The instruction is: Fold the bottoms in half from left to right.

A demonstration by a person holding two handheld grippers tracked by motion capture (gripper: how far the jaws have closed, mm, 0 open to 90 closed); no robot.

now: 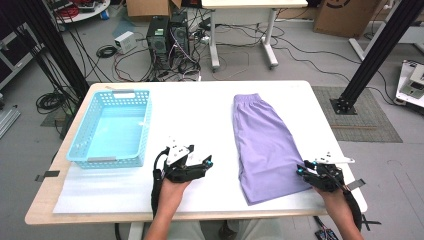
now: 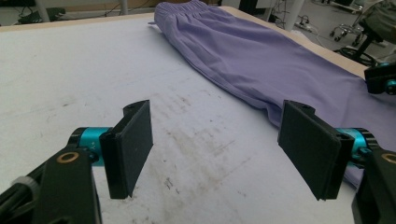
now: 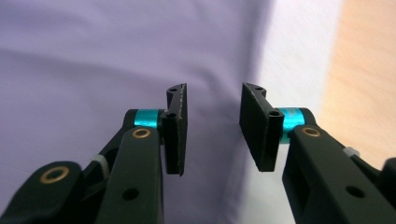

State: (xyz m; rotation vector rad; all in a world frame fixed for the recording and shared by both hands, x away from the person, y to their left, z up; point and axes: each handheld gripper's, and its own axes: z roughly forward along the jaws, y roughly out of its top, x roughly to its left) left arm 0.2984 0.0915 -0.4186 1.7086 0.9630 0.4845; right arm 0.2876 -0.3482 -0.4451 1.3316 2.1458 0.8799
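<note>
Purple shorts (image 1: 265, 140) lie flat on the right half of the white table (image 1: 200, 105), waistband at the far end. My right gripper (image 1: 303, 169) sits low at the shorts' near right edge, pointing left. In the right gripper view its jaws (image 3: 212, 107) stand a little apart over the cloth's edge (image 3: 93, 56), with nothing pinched between the pads, so it is open. My left gripper (image 1: 202, 161) rests near the table's front, left of the shorts, pointing right. In the left gripper view it (image 2: 217, 130) is wide open over bare table, with the shorts (image 2: 261, 60) beyond its right jaw.
A light blue plastic basket (image 1: 120, 93) stands on the left side of the table with nothing in it. Bare white tabletop (image 2: 93, 60) lies between basket and shorts. Beyond the table are computer towers (image 1: 167, 35), cables on the floor and black frame posts (image 1: 375, 55).
</note>
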